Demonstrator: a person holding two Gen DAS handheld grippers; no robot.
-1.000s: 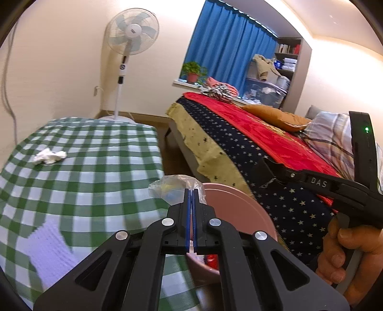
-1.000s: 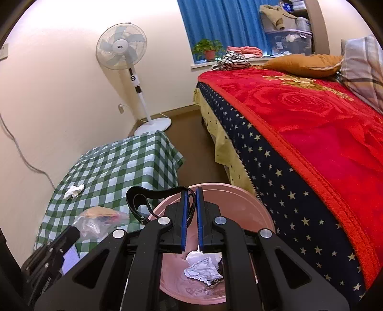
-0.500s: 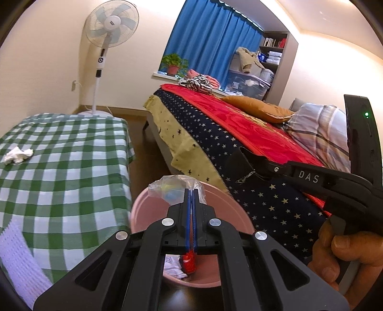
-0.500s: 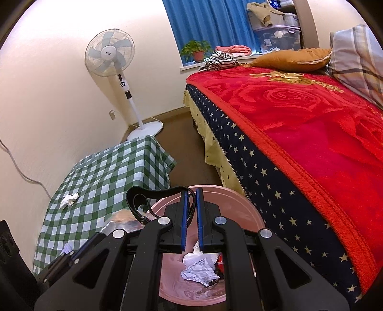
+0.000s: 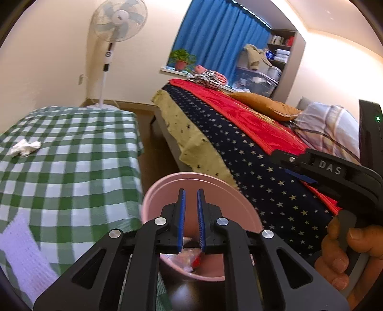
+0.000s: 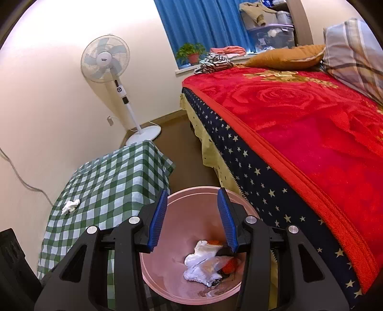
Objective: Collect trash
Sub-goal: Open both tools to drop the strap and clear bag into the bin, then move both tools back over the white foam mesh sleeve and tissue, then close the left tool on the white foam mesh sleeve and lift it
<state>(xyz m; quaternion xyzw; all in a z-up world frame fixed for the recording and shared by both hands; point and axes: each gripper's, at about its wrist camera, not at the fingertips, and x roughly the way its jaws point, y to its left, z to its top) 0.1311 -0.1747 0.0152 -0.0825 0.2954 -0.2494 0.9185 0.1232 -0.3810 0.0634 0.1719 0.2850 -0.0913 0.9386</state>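
A pink trash bin [image 5: 167,184] [image 6: 174,239] stands on the floor between the checked table and the bed. Crumpled white paper, a clear plastic bag and red scraps [image 6: 208,265] lie at its bottom. My left gripper [image 5: 190,193] is open a little and empty above the bin's mouth. My right gripper [image 6: 192,198] is open wide and empty over the bin; its body shows at the right of the left wrist view [image 5: 335,169]. A crumpled white tissue [image 5: 24,147] [image 6: 70,205] lies on the green checked tablecloth [image 5: 71,153] [image 6: 107,181].
A bed with a red blanket [image 6: 299,124] and star-patterned cover [image 5: 263,167] runs along the right. A standing fan [image 5: 117,21] [image 6: 105,59] is by the far wall. A white knitted cloth [image 5: 24,248] lies on the table's near corner.
My left gripper opened and the clear plastic bag dropped into the bin. My right gripper opened wide and let go of the black strap it was shut on.
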